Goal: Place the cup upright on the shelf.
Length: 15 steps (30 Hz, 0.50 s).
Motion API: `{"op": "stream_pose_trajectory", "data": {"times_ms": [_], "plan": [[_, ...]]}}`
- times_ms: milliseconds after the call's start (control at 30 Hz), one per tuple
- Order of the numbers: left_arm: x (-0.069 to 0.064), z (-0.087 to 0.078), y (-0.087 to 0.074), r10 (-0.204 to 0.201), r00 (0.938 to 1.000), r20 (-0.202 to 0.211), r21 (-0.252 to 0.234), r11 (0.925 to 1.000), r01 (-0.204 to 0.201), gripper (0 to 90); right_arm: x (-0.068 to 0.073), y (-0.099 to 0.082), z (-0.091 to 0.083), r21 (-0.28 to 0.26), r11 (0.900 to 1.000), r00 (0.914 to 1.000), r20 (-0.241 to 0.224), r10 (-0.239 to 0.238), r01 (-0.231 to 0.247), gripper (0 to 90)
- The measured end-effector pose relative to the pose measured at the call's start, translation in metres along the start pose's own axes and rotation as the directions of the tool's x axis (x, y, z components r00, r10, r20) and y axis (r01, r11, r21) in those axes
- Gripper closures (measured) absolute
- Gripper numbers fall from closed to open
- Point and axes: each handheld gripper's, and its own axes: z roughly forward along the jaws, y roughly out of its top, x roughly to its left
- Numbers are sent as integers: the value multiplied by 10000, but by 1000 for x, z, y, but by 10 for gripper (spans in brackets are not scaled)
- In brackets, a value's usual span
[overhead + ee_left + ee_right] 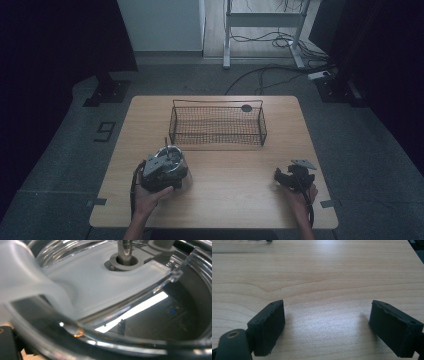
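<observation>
Apparently the left gripper (167, 165) has its jaws closed on the glass jar's (172, 156) rim near the worktop's (235, 200) front-left; right gripper (327, 325) jaws gape empty.

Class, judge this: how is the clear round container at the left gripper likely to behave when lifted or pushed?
The clear container looks like hard glossy plastic, so probably stiff and rather slippery. Its white lid and central shaft suggest some top weight; it might tip if pushed high.

L gripper (165, 172) low at front left, jaw state unclear; R gripper (327, 326) low, jaws wide apart.
</observation>
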Motion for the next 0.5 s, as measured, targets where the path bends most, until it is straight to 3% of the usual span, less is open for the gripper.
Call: {"op": "stream_pose_trajectory", "data": {"times_ms": [167,333,500], "plan": [[-3,-5,6,108,9999,13,-72,9999,-108,36,0,0,0,-1,10000,10000,0,1,-1,130],[0,-9,11,-43,10000,26,-129,9999,44,36,0,0,0,-5,10000,10000,2,5,-5,130],[8,-13,20,-592,9982,-57,-280,9979,590,36,0,0,0,15,10000,10000,8,0,0,130]]}}
